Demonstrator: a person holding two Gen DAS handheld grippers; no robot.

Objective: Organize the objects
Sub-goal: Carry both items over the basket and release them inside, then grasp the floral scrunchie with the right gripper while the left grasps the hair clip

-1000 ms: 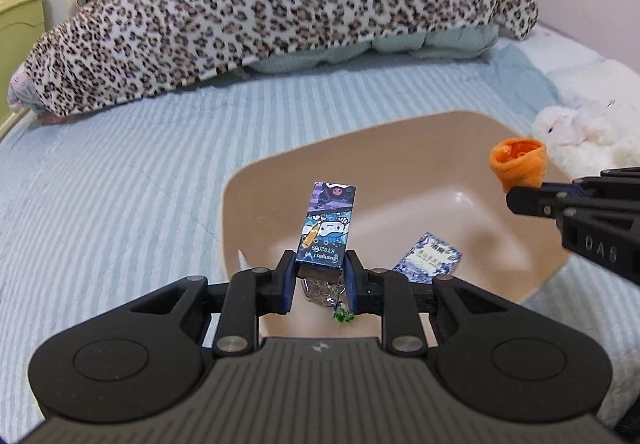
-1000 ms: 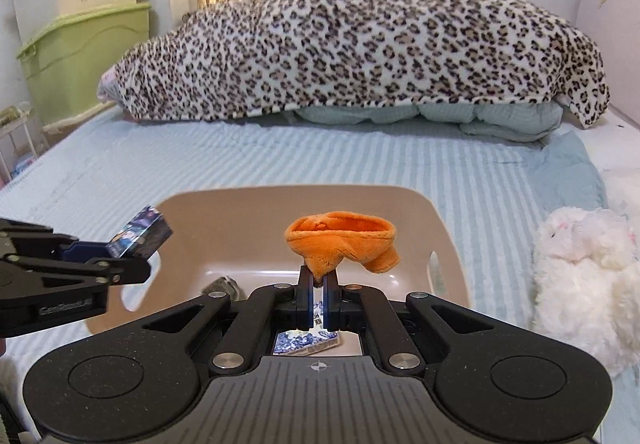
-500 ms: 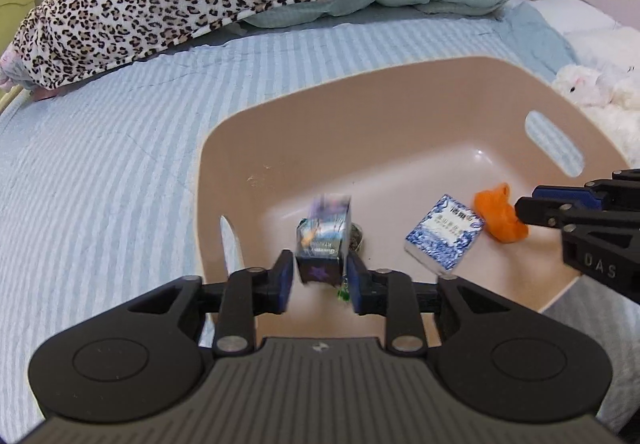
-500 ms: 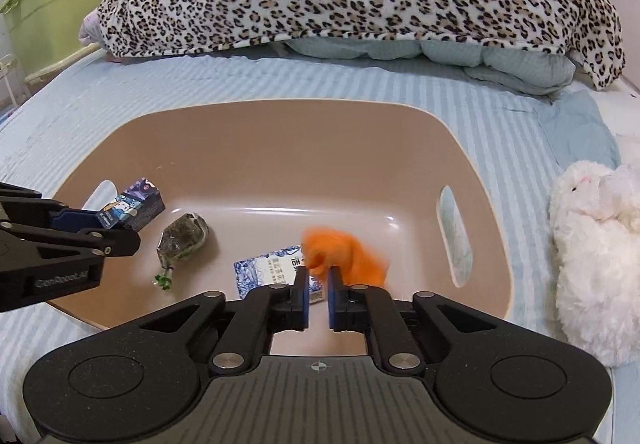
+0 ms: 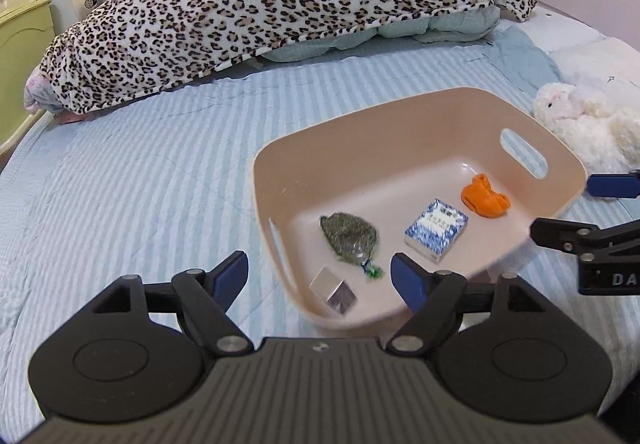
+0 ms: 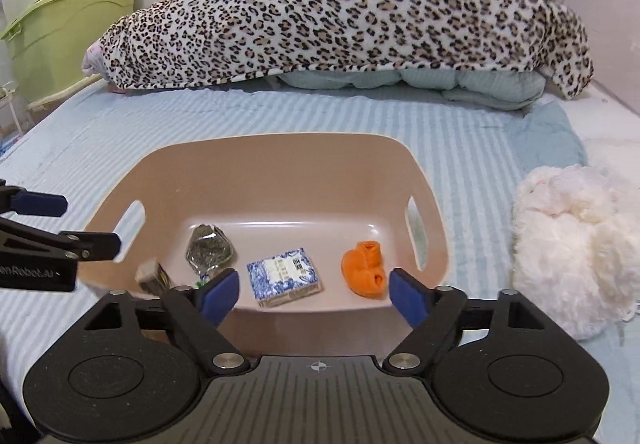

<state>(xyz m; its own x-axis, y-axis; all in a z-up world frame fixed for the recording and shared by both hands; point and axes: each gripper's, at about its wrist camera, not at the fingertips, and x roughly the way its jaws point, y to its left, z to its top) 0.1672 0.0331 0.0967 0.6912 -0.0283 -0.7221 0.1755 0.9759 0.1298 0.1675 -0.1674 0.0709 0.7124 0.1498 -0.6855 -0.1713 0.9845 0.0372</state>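
A beige plastic basin (image 5: 400,116) (image 6: 280,148) sits on the striped bed. Inside lie a small cartoon-print box (image 5: 335,290) (image 6: 150,276) at the near left corner, a green foil packet (image 5: 350,238) (image 6: 208,246), a blue-and-white patterned box (image 5: 436,226) (image 6: 284,276) and an orange cloth piece (image 5: 484,200) (image 6: 364,274). My left gripper (image 5: 319,278) is open and empty just above the basin's near rim. My right gripper (image 6: 312,294) is open and empty over the near rim, by the orange cloth.
A leopard-print blanket (image 6: 340,12) over folded bedding lies across the far side of the bed. A white plush toy (image 6: 576,244) (image 5: 588,120) lies right of the basin. Green storage bins (image 6: 60,32) stand at the far left. Striped sheet (image 5: 132,184) lies left of the basin.
Both grippers opened wide and pulled back. The cartoon-print box dropped from the left gripper into the basin; the orange cloth, released by the right, now rests on the basin floor.
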